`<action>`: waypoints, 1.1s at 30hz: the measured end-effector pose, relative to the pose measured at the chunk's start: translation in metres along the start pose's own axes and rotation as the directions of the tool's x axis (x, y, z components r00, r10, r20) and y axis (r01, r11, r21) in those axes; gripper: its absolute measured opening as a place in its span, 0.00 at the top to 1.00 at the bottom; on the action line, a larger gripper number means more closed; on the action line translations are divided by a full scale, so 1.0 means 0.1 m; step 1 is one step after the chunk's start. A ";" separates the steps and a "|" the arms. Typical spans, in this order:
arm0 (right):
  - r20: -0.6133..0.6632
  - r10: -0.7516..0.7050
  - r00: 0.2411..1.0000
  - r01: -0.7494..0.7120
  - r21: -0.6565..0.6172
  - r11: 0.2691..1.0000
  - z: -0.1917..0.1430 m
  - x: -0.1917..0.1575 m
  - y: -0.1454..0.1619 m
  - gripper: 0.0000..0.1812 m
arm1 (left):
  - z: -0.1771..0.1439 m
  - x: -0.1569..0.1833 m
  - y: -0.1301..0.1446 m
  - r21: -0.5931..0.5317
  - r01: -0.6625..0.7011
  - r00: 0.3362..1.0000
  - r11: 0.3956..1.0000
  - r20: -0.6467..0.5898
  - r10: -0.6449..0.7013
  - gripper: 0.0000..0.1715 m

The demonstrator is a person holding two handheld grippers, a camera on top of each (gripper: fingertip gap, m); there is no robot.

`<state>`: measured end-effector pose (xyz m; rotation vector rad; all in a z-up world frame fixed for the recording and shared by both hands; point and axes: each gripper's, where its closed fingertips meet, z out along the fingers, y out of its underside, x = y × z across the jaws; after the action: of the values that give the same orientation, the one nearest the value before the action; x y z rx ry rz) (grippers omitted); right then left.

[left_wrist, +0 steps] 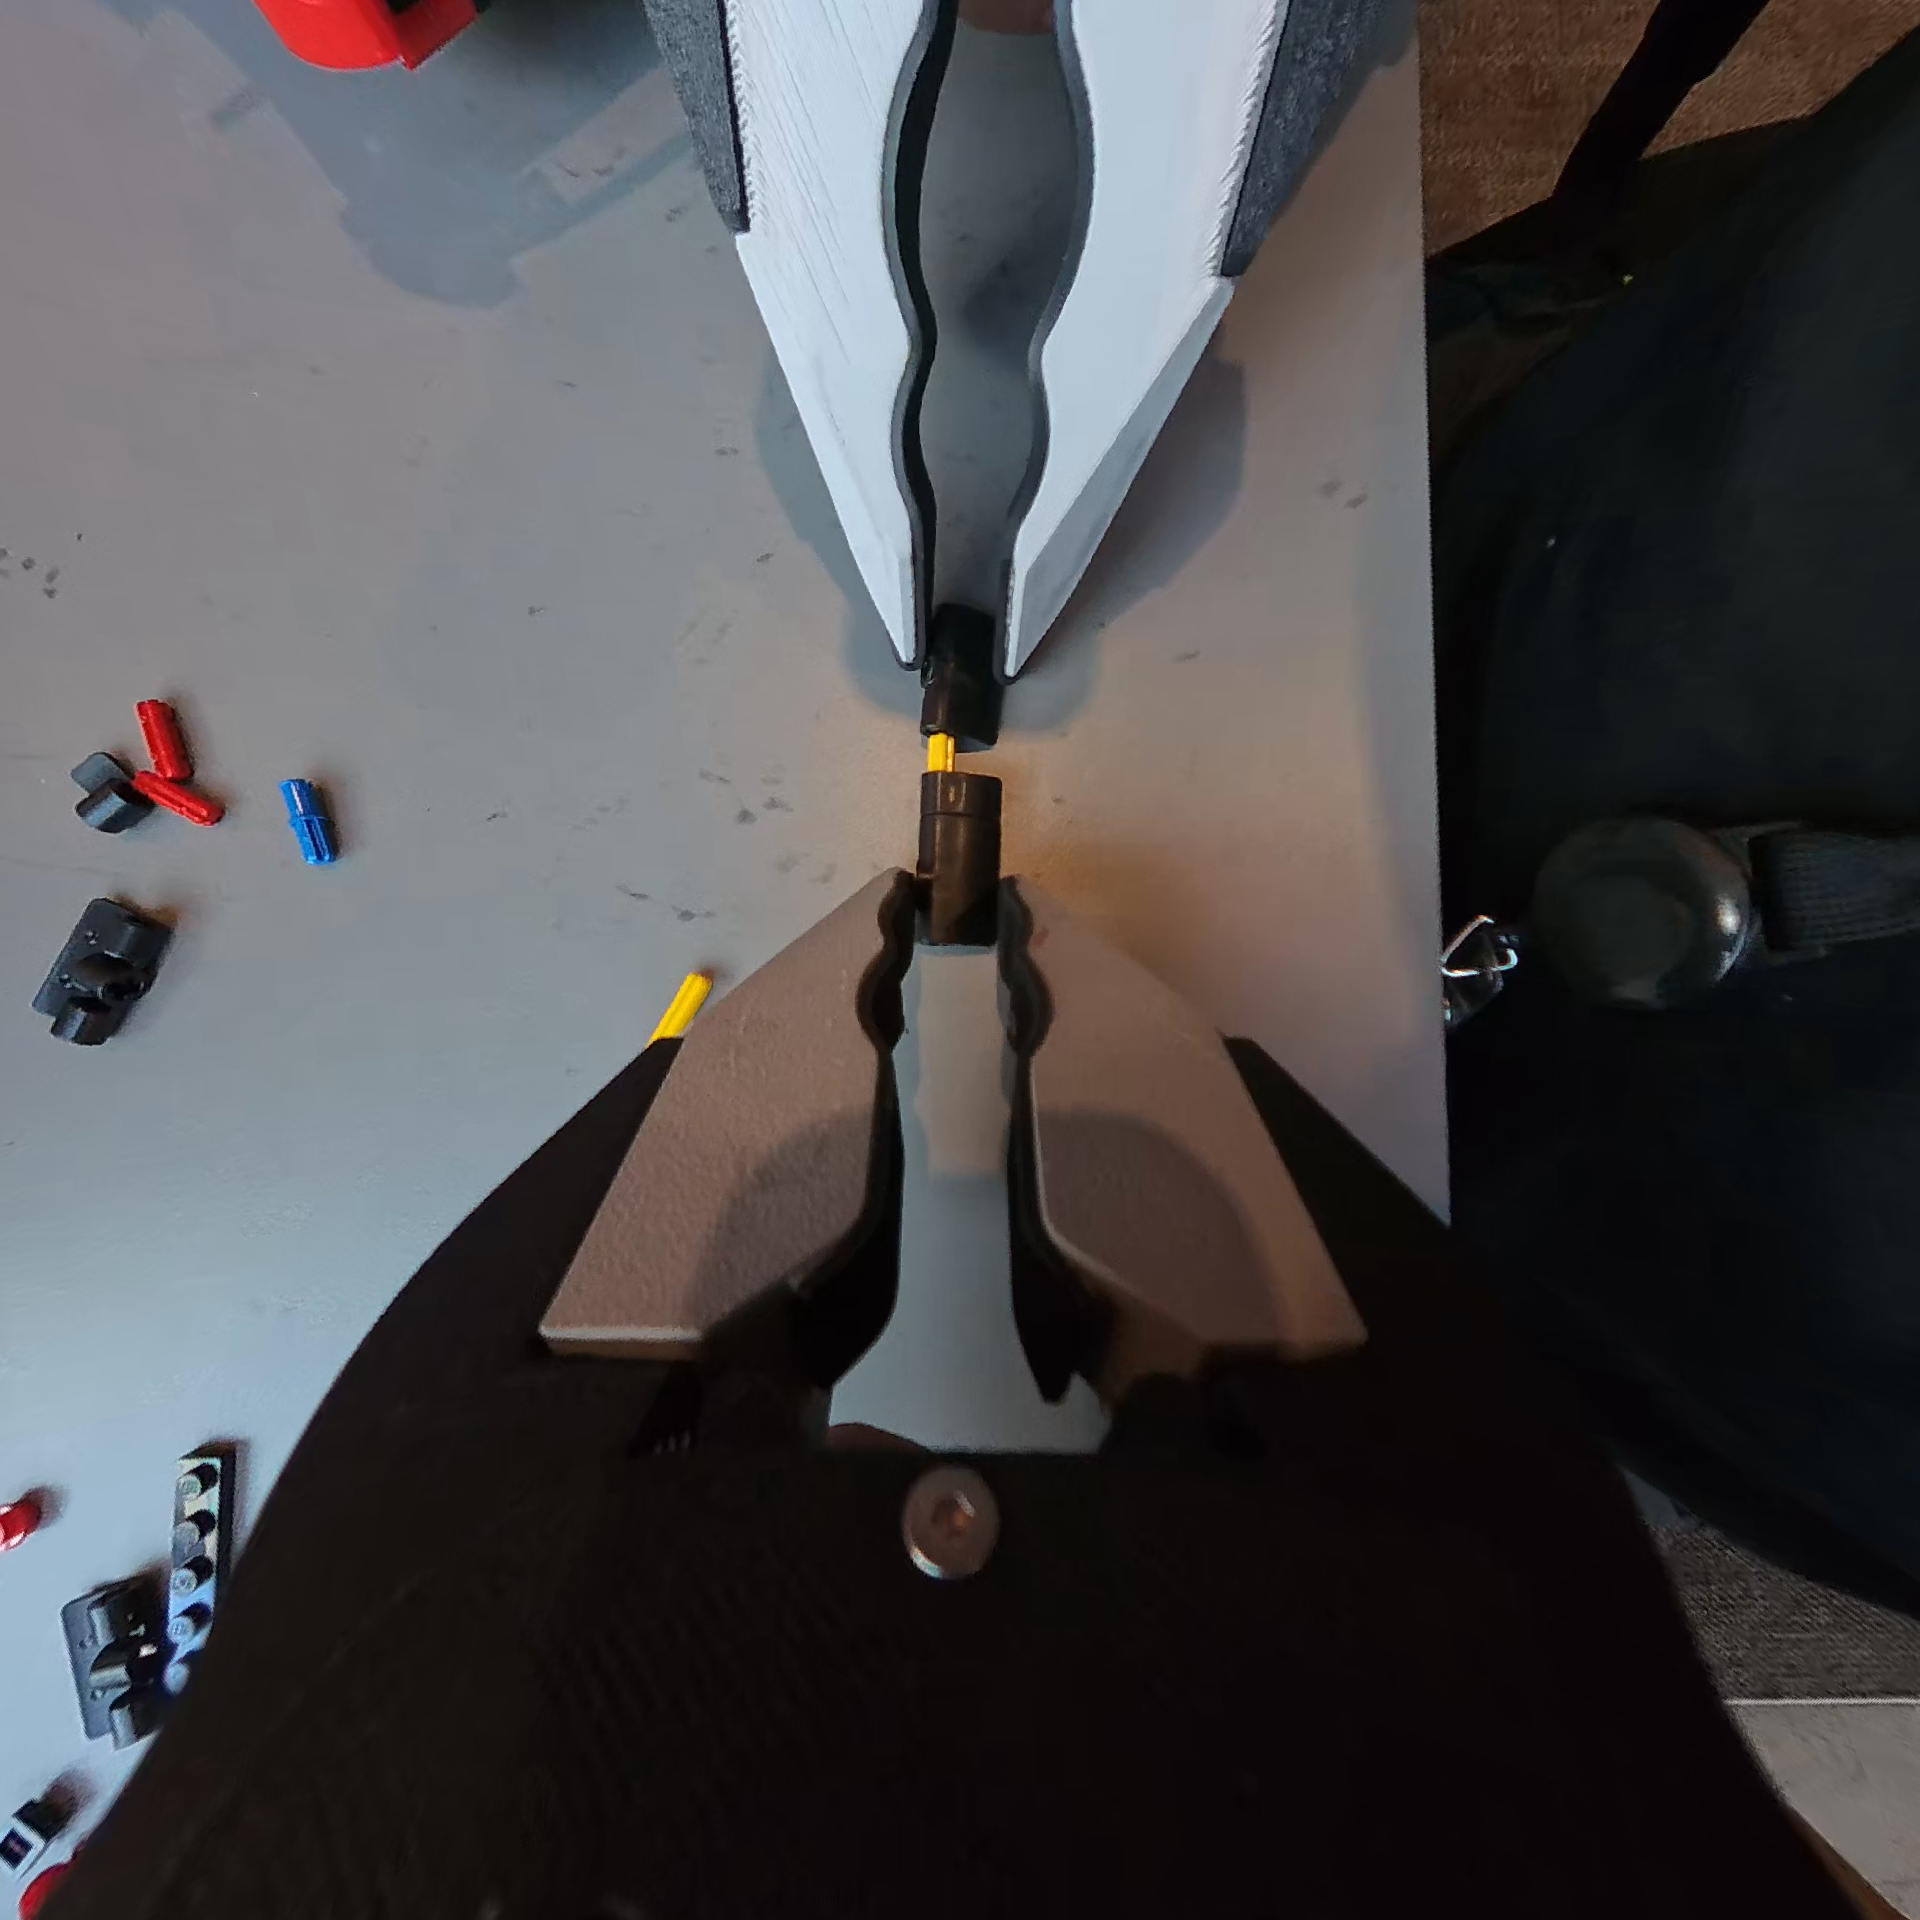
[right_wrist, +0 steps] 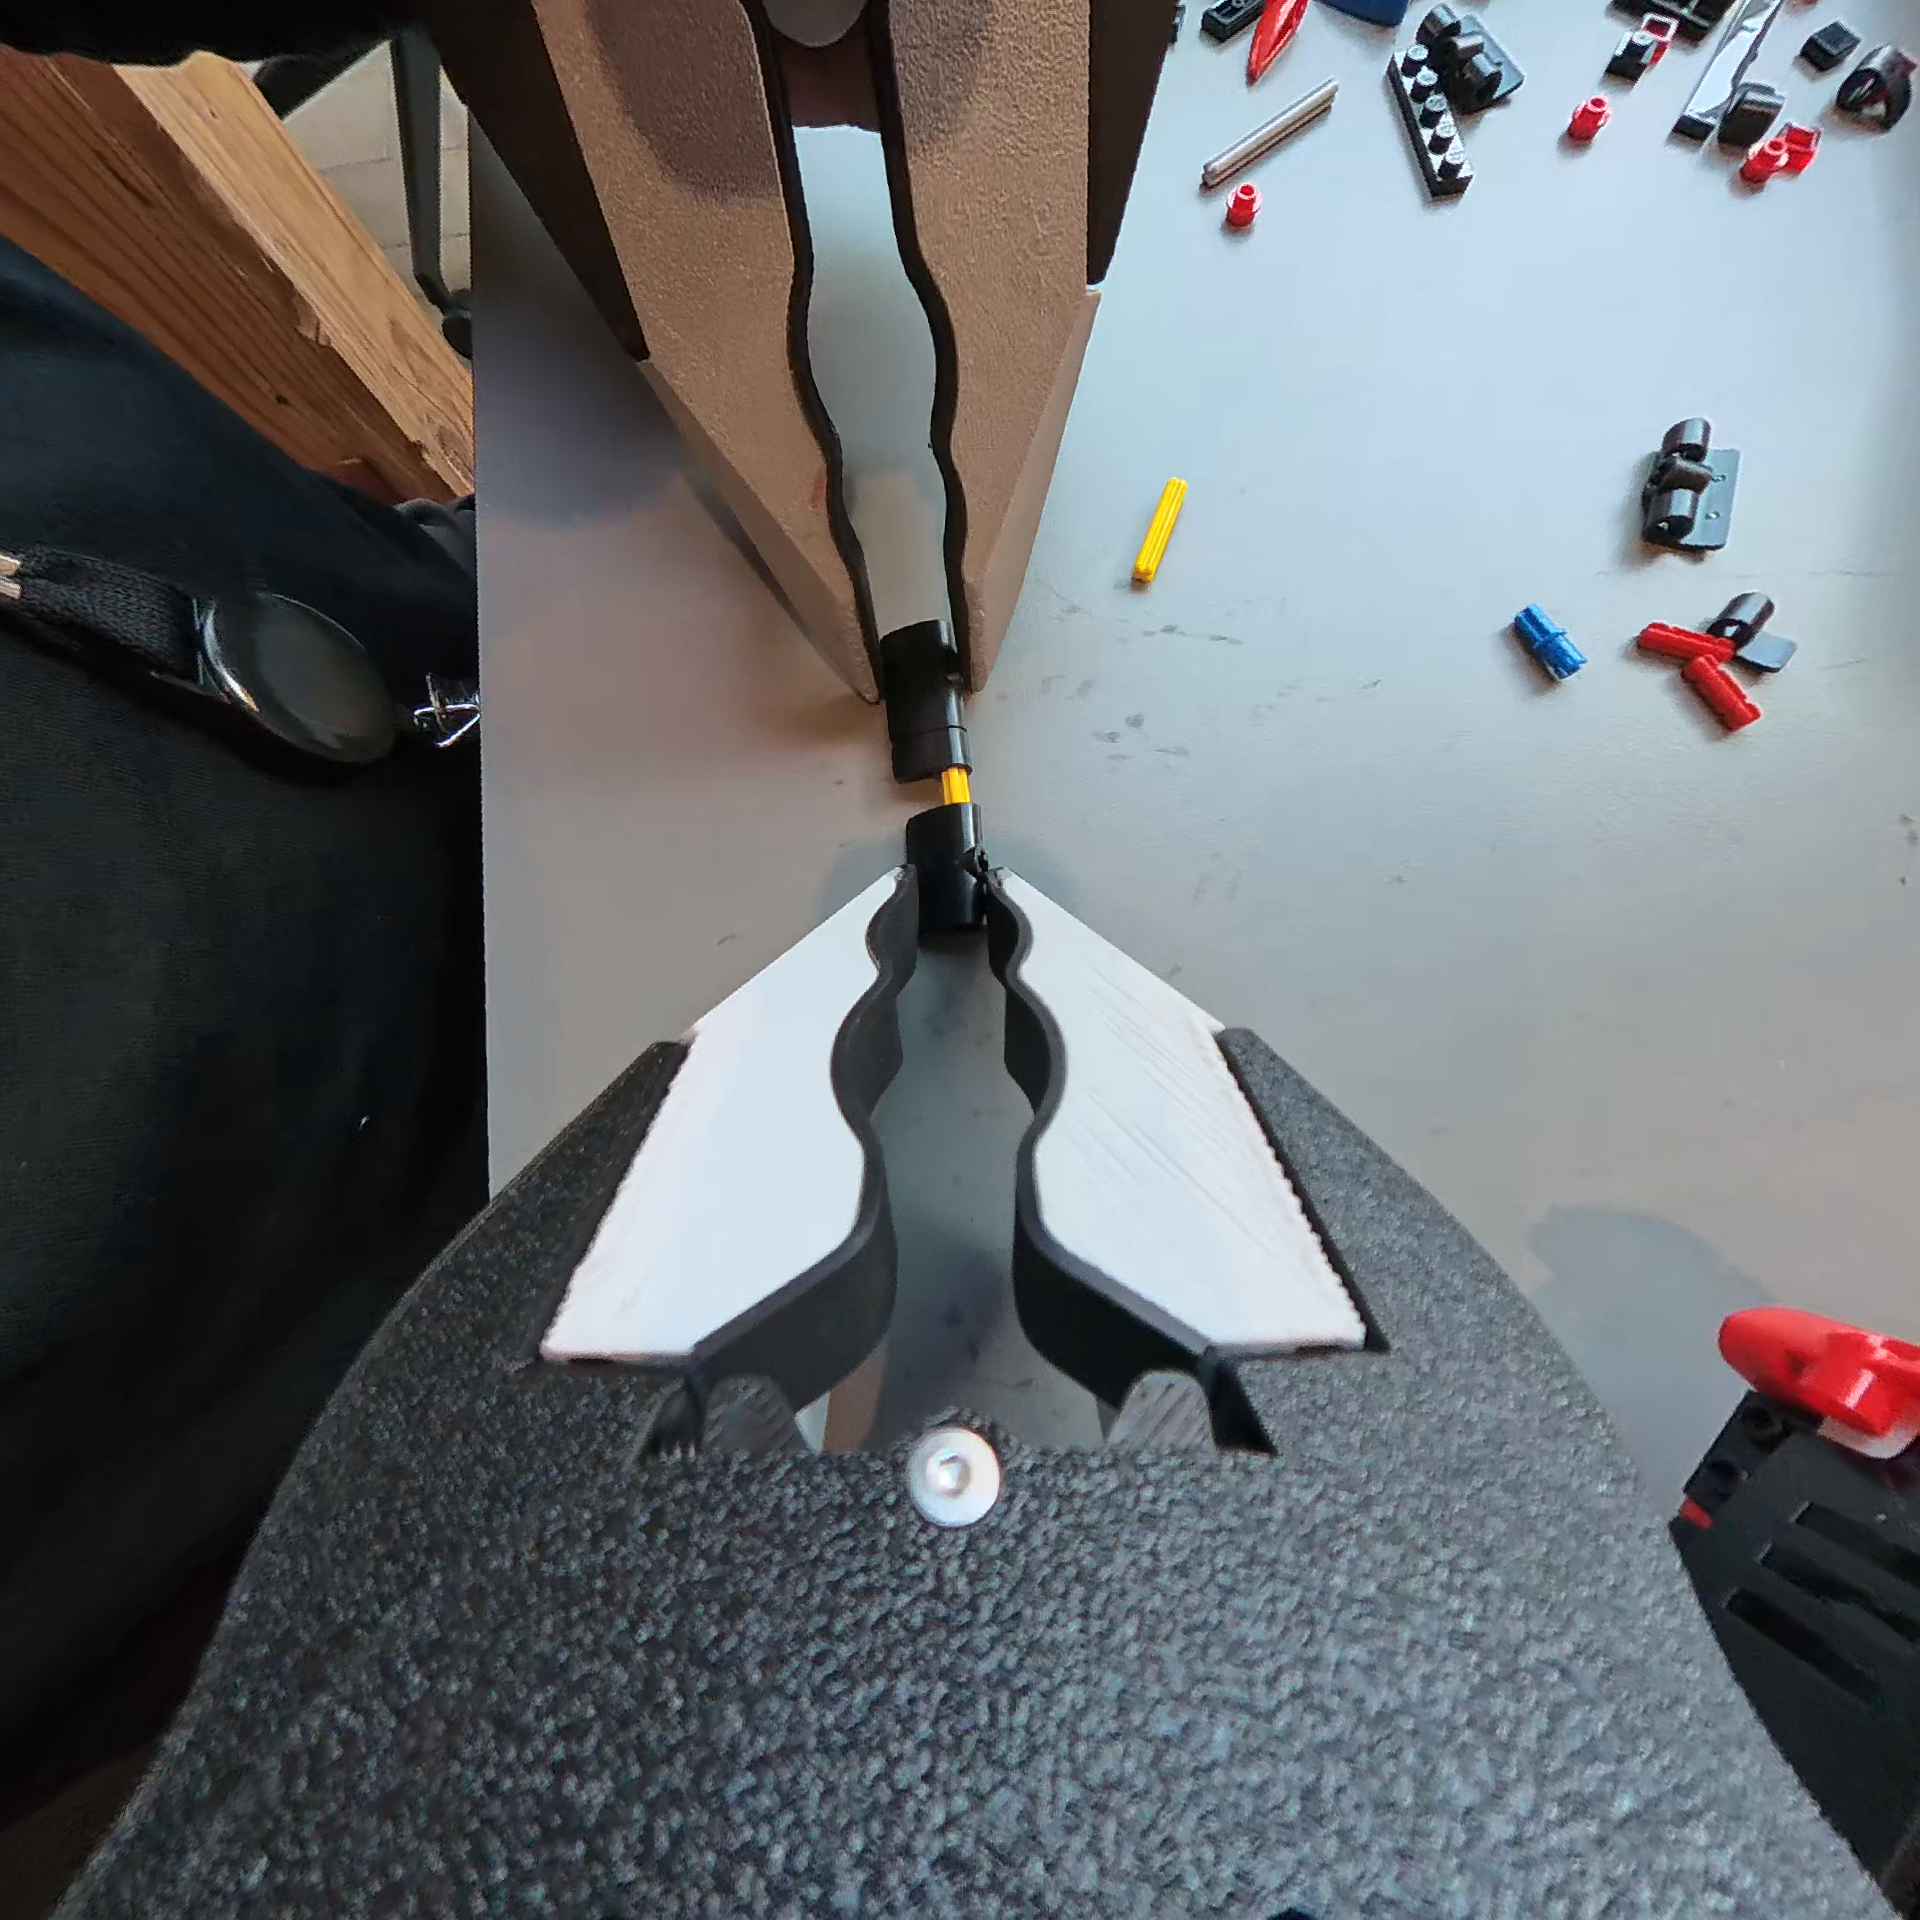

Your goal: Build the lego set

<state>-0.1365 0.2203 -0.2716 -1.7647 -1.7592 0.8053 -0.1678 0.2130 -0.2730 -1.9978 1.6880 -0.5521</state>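
Note:
My left gripper [left_wrist: 958,894], with grey fingers, is shut on a short black connector [left_wrist: 956,831]. My right gripper [right_wrist: 948,883], with white fingers, is shut on a second black connector [right_wrist: 943,844]. The two grippers face each other tip to tip, just above the grey table [left_wrist: 468,520]. A short yellow axle [left_wrist: 943,750] runs between the two connectors, with a small stretch of it showing in the gap. In the right wrist view the axle [right_wrist: 954,787] and the left gripper [right_wrist: 923,681] with its connector [right_wrist: 925,727] show above. The right gripper [left_wrist: 961,660] shows at the top of the left wrist view.
On the table lie a loose yellow axle [right_wrist: 1158,528], a blue pin [right_wrist: 1548,642], red pins [right_wrist: 1699,665], a black bracket [right_wrist: 1688,499] and several more small parts [right_wrist: 1434,114]. A red and black partial build [right_wrist: 1818,1455] stands nearby. The table edge [left_wrist: 1432,727] is close, with a person in black beyond. The left gripper's tips are roughly 4 centimetres from the right gripper's.

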 end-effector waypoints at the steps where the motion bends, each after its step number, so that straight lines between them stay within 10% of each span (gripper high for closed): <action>1: -0.002 -0.004 1.000 0.004 0.000 1.000 0.00 0.00 0.00 0.93 | 0.00 0.00 0.00 -0.004 -0.005 1.000 1.000 0.002 0.005 0.92; 33: 0.033 0.009 0.999 -0.006 -0.099 0.995 0.00 -0.02 0.00 0.94 | -0.01 -0.01 -0.02 -0.092 -0.294 0.950 0.951 0.083 0.301 0.93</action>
<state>-0.1362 0.2187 -0.2714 -1.8320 -1.8443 0.7668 -0.1665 0.2144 -0.2711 -1.7428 1.9296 -0.2820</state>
